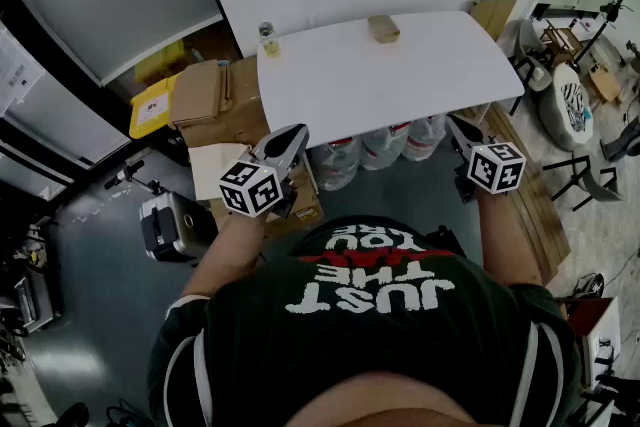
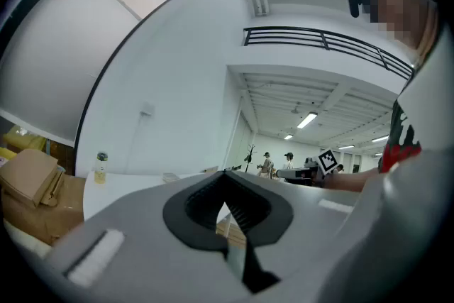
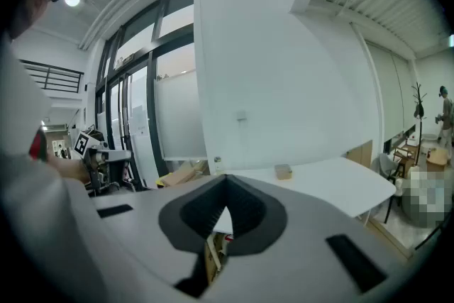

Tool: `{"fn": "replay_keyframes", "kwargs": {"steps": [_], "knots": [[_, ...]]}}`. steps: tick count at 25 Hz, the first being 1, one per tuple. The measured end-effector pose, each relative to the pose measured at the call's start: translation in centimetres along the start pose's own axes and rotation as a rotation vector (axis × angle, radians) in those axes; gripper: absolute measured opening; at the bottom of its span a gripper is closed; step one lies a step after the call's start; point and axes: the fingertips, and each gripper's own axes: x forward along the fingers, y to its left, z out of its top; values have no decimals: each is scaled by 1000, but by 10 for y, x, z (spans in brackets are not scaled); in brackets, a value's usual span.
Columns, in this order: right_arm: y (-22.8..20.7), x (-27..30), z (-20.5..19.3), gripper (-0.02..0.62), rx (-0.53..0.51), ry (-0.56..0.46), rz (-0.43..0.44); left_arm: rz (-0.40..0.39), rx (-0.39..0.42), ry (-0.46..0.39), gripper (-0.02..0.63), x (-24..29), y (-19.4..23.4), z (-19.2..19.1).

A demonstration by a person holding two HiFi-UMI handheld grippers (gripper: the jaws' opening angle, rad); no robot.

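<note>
The jaws of the left gripper (image 2: 227, 184) are closed, their tips meet, and nothing is between them. The jaws of the right gripper (image 3: 225, 184) are in the same state, shut together and empty. Both grippers hang in the air in front of the near edge of the white surface (image 1: 380, 90) and touch nothing. The left one is by the near left corner, above the cardboard boxes (image 1: 205, 100). The right one is by the near right corner.

The closest things to them are well apart from both, on the far side of the surface. A tan block (image 1: 383, 28) lies near the far edge, about in the middle. A small bottle (image 1: 267, 38) stands upright at the far left corner, very close to the edge. Under the surface stand some large water jugs (image 1: 385, 145).

I think the bottle is the most delicate point. It is narrow and stands beside the edge, so a light touch from the left gripper could tip it or send it down onto the boxes. With the jaws shut, a gripper that meets the block would only push it toward the far edge, not take it. The left gripper is also near the corner of the surface and could knock against it if it goes forward too low.
</note>
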Motion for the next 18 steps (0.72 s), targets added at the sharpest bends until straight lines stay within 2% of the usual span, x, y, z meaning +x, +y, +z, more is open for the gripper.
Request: {"fn": "replay_keyframes", "kwargs": {"steps": [18], "knots": [[-16, 6, 5, 6, -3, 3, 5, -9, 10, 1, 6, 24, -5, 2]]}}
